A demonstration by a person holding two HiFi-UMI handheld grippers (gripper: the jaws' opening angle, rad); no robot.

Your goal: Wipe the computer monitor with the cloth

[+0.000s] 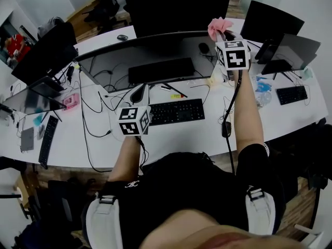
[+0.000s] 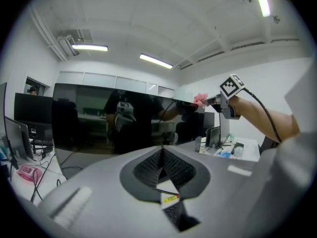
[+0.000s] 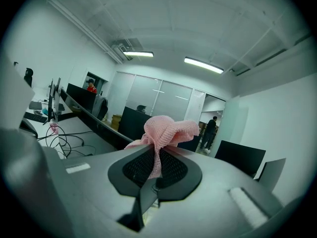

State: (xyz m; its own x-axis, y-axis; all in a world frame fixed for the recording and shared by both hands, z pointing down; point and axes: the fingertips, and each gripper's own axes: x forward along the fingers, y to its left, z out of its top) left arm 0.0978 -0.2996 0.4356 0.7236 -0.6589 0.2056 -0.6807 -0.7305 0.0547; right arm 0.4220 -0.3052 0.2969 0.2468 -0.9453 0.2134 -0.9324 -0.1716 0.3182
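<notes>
A wide curved black monitor point(image 1: 155, 61) stands across the desk, its dark screen point(image 2: 99, 118) reflecting the person. My right gripper point(image 1: 224, 34) is raised at the monitor's upper right corner, shut on a bunched pink cloth point(image 1: 219, 27). In the right gripper view the cloth point(image 3: 166, 130) bulges out above the closed jaws of the right gripper point(image 3: 157, 152), with the monitor's thin top edge point(image 3: 89, 117) running off to the left. My left gripper point(image 1: 139, 93) hangs low before the screen, over the desk near the keyboard. The left gripper point(image 2: 162, 150) is shut on nothing. From there the cloth point(image 2: 200, 99) shows at the screen's top right.
A black keyboard point(image 1: 176, 111) lies on the white desk point(image 1: 202, 134) below the monitor, with cables trailing left. Other monitors stand behind point(image 1: 176, 9), left point(image 1: 44, 53) and right point(image 1: 270, 22). A second keyboard point(image 1: 291, 94) and a bottle point(image 1: 262, 95) lie at right.
</notes>
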